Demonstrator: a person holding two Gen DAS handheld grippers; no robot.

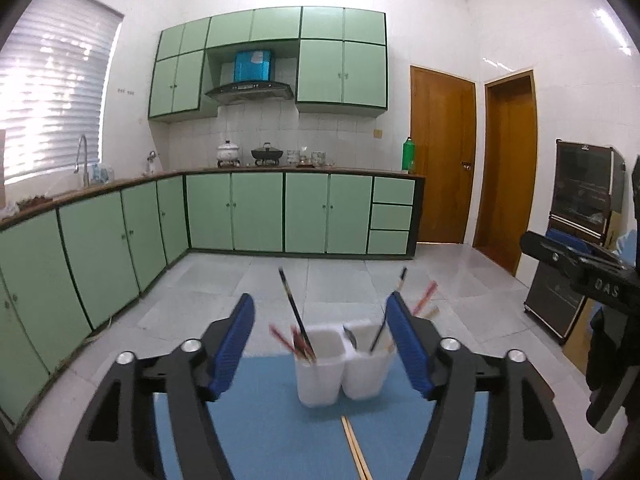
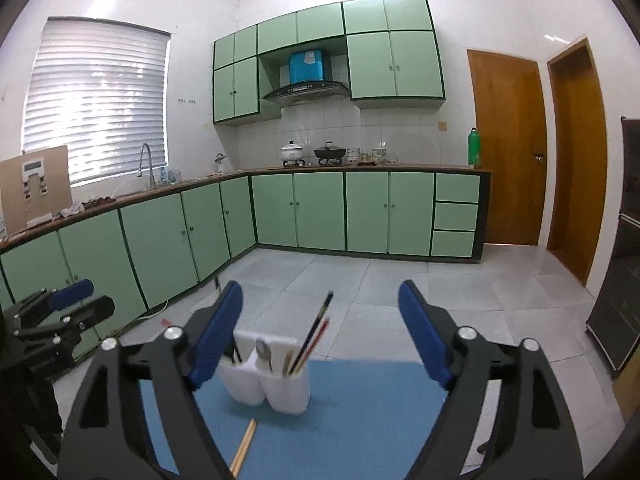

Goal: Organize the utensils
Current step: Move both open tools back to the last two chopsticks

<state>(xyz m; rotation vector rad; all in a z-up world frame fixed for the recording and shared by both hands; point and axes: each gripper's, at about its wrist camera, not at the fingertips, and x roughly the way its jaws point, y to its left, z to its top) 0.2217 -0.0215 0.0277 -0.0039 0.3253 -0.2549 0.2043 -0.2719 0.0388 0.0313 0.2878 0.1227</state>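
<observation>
A home kitchen; pale green wall cupboards hang over an L-shaped run of matching base cabinets with a dark worktop; a range hood sits above a hob carrying a white lidded pot and a dark wok; a tall curved tap stands under a window with white blinds; white tiled walls, pale floor tiles, two wooden doors; a green bottle stands at the worktop's end.

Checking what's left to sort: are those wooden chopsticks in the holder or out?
Out: the wooden chopsticks lie flat on the blue mat, before the white holder.
</observation>
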